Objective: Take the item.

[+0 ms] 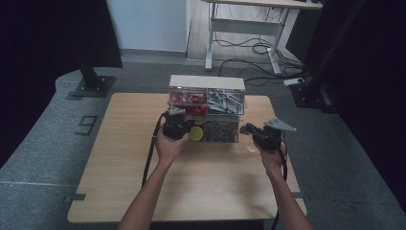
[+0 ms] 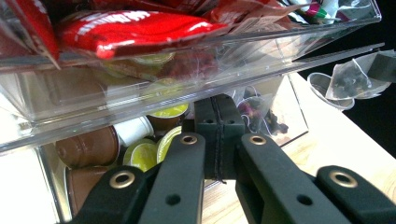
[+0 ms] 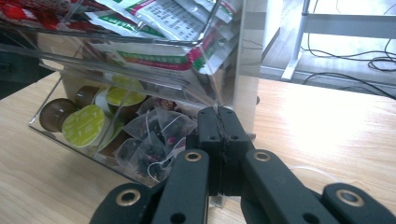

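Observation:
A clear drawer organizer (image 1: pixel 207 82) stands at the back middle of the wooden table (image 1: pixel 191 191). Its upper drawers hold red packets (image 2: pixel 135 30) and printed sachets (image 3: pixel 163 18). The lower ones hold coffee capsules (image 3: pixel 84 125) and tea bags (image 3: pixel 140 156). My left gripper (image 2: pixel 219 109) is shut, its tips at the front of the lower capsule drawer (image 2: pixel 93 149); I see nothing between the jaws. My right gripper (image 3: pixel 219 119) is shut on the corner of a pyramid tea bag (image 2: pixel 350 80), which hangs over a clear cup (image 2: pixel 327 91) beside the organizer's right front corner.
The clear cup (image 1: pixel 251 145) stands on the table just in front of the right gripper (image 1: pixel 244 128). A black stand base (image 1: pixel 91 86) sits on the floor at the back left. A desk frame (image 1: pixel 249 28) with loose cables stands behind the table.

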Demonstrator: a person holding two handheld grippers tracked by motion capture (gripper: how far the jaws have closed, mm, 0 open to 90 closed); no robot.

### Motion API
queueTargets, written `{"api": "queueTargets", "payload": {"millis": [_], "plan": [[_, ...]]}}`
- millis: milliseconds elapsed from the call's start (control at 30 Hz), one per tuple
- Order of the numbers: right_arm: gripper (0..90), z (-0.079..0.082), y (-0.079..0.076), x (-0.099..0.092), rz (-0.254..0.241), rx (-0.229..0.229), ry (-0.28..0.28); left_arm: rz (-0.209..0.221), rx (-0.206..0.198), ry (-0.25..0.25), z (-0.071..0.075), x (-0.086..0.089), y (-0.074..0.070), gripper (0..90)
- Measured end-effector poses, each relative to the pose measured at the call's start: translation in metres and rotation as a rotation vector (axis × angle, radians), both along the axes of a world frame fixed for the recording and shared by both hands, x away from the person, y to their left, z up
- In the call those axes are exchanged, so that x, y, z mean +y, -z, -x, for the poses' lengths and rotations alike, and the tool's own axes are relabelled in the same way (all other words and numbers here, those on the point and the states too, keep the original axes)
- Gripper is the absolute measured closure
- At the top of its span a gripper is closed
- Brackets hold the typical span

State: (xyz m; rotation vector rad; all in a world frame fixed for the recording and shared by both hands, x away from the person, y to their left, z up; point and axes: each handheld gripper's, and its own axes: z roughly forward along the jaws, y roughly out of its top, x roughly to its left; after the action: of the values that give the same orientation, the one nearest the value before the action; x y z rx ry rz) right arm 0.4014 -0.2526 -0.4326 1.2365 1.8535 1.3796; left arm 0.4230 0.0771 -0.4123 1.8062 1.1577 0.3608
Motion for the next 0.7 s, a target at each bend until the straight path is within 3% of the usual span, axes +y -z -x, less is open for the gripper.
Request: {"api": "queueTargets", "payload": {"millis": [700], "plan": [[89.4,-0.002,0.002,-0.021,0.01,0.005,0.053,-0.004,-0.001,0.001,0.001,0.0,0.002,89.8]]}}
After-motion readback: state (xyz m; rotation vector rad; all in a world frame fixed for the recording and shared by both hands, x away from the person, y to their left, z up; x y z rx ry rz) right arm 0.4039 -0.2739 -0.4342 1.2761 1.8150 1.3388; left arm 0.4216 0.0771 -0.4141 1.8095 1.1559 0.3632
